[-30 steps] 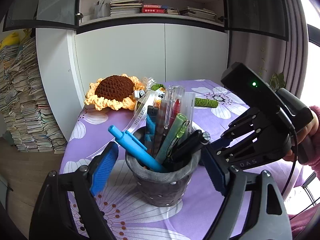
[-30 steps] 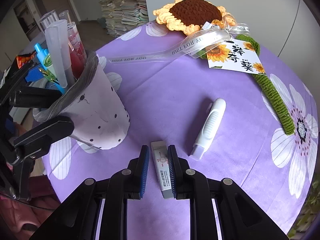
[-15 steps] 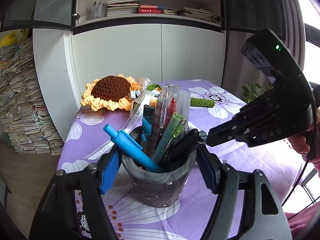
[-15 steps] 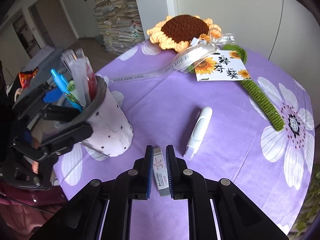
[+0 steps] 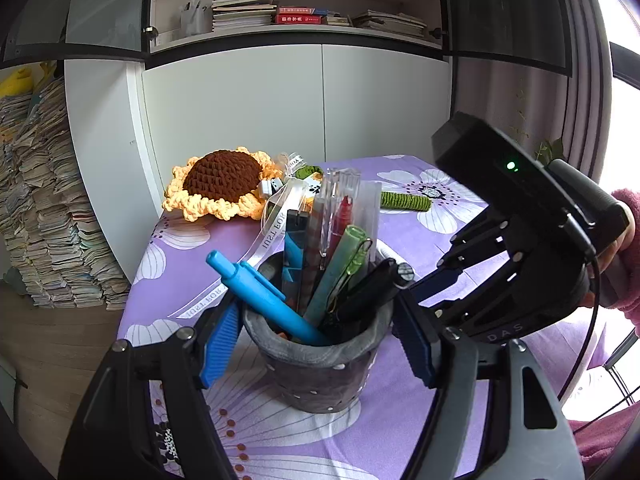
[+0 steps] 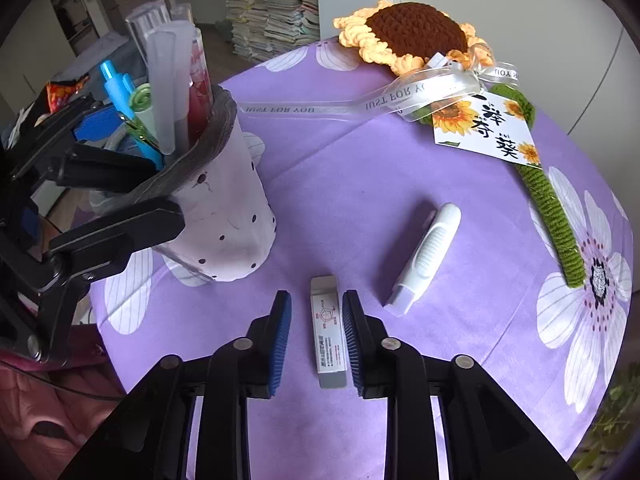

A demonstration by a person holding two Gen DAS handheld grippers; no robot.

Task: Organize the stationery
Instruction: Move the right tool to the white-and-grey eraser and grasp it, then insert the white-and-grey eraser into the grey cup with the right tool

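1. On the purple flowered table [image 6: 328,168], near its left edge as my right wrist camera saw it, stood the pen cup [image 6: 224,216], and my left gripper [image 5: 316,344] was clamped on it, one blue pad against each side of the rim.
2. The cup [image 5: 320,368] was upright and packed: a blue pen [image 5: 260,292] leaned out to the left, a green pen [image 5: 340,264] and a black pen [image 5: 368,288] leaned right, and clear tubes stood at the back.
3. Toward the near edge of the table, my right gripper [image 6: 316,336] pointed steeply down with its jaws opening.
4. The eraser [image 6: 327,330] lay flat on the cloth between those jaws; there was a clear gap to the left pad, while the right pad looked just beside it or barely touching, and I could not tell which. It was not gripped.
5. The eraser sat just right of the cup's base, apart from it.
6. A white cutter [image 6: 426,256] lay just to the right of the eraser, angled toward the far right.
7. At the far edge lay a crocheted sunflower [image 6: 412,36], its ribbon [image 6: 360,106] trailing toward the cup and its green stem [image 6: 552,216] running down the right side, with a card [image 6: 486,130] tied on.
8. In the left wrist view, a hand in a pink sleeve [image 5: 628,240] held the right gripper's handle.
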